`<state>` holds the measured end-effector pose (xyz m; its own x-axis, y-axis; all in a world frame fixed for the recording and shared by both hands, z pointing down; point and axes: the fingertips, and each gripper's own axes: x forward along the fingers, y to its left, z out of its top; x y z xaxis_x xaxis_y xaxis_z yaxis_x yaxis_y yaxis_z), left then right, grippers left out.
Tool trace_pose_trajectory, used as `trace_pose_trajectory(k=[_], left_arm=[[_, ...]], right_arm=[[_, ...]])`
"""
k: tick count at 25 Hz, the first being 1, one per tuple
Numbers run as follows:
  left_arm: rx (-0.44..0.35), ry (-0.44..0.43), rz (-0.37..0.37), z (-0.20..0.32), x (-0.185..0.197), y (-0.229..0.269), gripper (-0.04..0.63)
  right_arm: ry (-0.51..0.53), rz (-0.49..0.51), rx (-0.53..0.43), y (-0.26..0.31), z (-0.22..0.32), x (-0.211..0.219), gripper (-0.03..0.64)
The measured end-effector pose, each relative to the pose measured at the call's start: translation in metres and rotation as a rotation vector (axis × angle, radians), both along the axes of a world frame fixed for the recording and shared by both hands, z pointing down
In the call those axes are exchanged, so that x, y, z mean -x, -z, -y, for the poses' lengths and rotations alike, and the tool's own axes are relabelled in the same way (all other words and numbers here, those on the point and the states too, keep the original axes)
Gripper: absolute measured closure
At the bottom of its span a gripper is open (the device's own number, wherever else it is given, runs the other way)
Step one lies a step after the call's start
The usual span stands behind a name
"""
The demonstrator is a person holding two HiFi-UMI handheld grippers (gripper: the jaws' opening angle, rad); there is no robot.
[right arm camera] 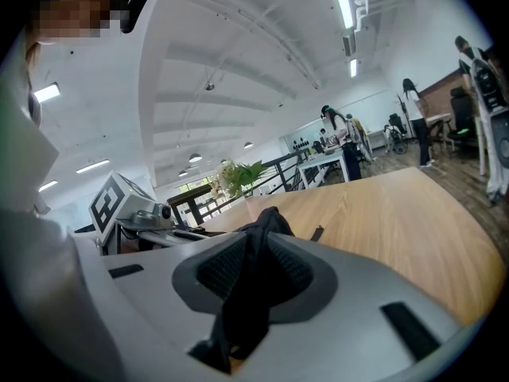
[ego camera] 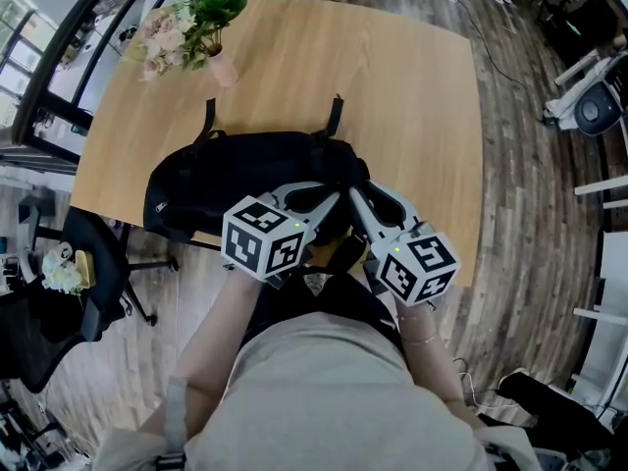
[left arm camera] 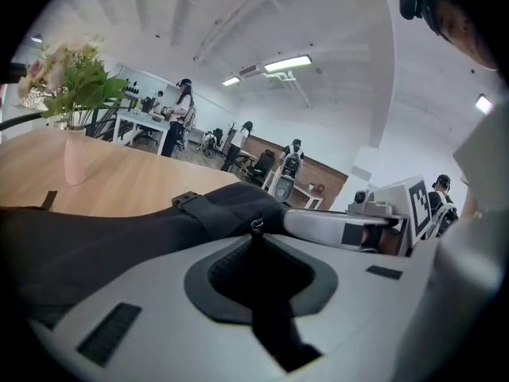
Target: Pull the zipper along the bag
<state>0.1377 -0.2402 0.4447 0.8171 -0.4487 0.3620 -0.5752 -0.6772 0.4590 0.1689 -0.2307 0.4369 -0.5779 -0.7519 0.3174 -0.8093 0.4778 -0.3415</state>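
A black bag (ego camera: 245, 180) lies on the wooden table (ego camera: 392, 96) near its front edge, two straps pointing away from me. Both grippers meet at the bag's right end. My left gripper (ego camera: 324, 197) is shut on the black zipper pull (left arm camera: 256, 249); its small metal ring (left arm camera: 256, 228) shows just past the jaw tips in the left gripper view. My right gripper (ego camera: 355, 199) is shut on a fold of the bag's fabric (right arm camera: 266, 223), which bunches up between its jaws in the right gripper view. The zipper track is hidden behind the grippers.
A pink vase of flowers (ego camera: 191, 27) stands at the table's far left corner. A black office chair (ego camera: 69, 292) sits left of the table. The person's body is against the front edge. People and desks show far off in the room.
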Motion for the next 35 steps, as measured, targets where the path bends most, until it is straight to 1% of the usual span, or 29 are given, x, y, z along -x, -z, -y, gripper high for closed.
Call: trace_pose_trajectory(k=[5, 14, 22, 28, 33, 35], left_arm=[[0.009, 0.032, -0.006, 0.004, -0.001, -0.004, 0.545], [0.016, 0.05, -0.02, 0.011, -0.004, -0.003, 0.545], [0.04, 0.049, -0.119, 0.004, -0.004, 0.007, 0.546], [0.058, 0.098, -0.2, 0.005, -0.002, 0.015, 0.546], [0.064, 0.109, -0.182, 0.007, -0.003, 0.011, 0.546], [0.053, 0.107, -0.151, 0.007, -0.004, 0.008, 0.546]], right_arm=[[0.004, -0.001, 0.001, -0.001, 0.001, 0.001, 0.526], [-0.012, 0.006, 0.008, -0.003, 0.008, -0.002, 0.528], [-0.013, 0.005, 0.011, -0.005, 0.009, -0.005, 0.528], [-0.004, 0.005, 0.011, -0.005, 0.008, -0.005, 0.528], [0.001, 0.006, 0.012, -0.004, 0.009, -0.004, 0.528], [0.005, 0.006, 0.012, -0.005, 0.009, -0.003, 0.528]])
